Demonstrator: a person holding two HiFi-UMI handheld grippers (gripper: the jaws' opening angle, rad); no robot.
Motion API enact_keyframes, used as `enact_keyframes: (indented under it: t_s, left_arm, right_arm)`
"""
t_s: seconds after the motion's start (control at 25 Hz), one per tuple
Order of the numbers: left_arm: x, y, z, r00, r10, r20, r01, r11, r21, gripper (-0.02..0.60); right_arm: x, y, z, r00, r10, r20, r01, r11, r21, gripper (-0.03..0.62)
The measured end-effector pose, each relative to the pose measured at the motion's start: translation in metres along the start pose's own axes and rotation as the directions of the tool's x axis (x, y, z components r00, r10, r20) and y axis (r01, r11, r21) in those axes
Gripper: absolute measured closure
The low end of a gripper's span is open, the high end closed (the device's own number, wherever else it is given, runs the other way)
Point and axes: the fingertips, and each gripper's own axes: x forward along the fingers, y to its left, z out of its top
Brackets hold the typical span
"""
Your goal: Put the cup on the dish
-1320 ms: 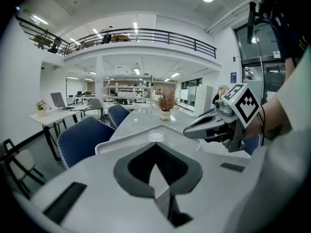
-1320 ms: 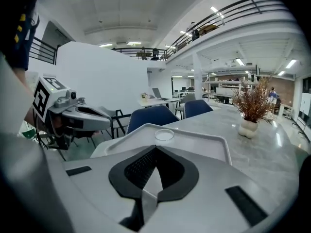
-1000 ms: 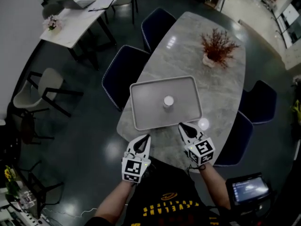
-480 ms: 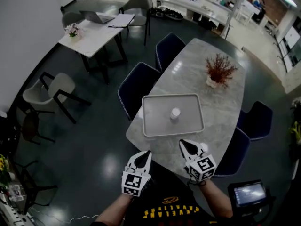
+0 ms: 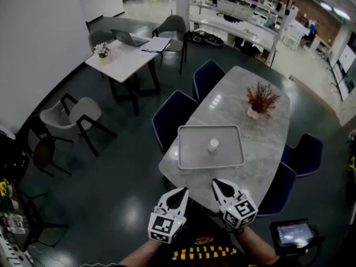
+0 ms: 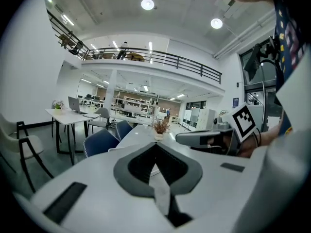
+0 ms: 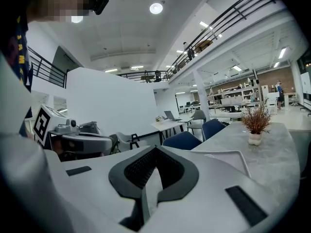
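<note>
The white, wedge-shaped plastic left gripper (image 5: 179, 192) and its twin, the white, wedge-shaped plastic right gripper (image 5: 218, 183), each carry a white cube with black square markers at the rear: the left cube (image 5: 162, 228) and the right cube (image 5: 240, 211). In the gripper views each smooth off-white shell has dark grey ribbed pads (image 6: 135, 163) that edge a diamond-shaped recess, and flat black rectangular insets (image 7: 245, 204) on its outer faces. The person wears a black top (image 5: 203, 250) printed with yellow lettering and a small orange logo.
</note>
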Motion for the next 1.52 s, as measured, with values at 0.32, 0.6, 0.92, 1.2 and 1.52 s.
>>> enact_keyframes:
  t_s: [0.32,0.6,0.92,1.2,1.52]
  left_arm:
    - [-0.02,-0.016,0.019,0.999,-0.018,0.043,0.018,1.0,-0.002,0.58]
    - [-0.042,-0.033,0.028,0.997,-0.02,0.075,0.02,1.0,0.003,0.58]
    - [-0.064,-0.042,0.02,0.997,0.005,0.082,-0.006,1.0,0.015,0.58]
    - [-0.076,-0.045,0.012,0.996,0.003,0.084,-0.002,1.0,-0.012,0.581]
    - [-0.077,-0.054,0.013,0.996,-0.014,0.084,0.014,1.0,-0.007,0.581]
  right_arm:
    - [-0.014,0.03,0.017,1.0,0.003,0.024,-0.003,1.0,-0.023,0.588]
    - [-0.033,0.06,0.043,0.988,0.021,0.155,-0.017,0.999,-0.028,0.588]
    - [-0.051,0.087,0.044,0.978,0.032,0.206,-0.025,0.999,-0.04,0.588]
    - [-0.061,0.107,0.041,0.977,0.048,0.21,-0.021,0.991,-0.128,0.588]
    - [-0.072,0.105,0.035,0.978,0.023,0.209,0.007,0.989,-0.146,0.588]
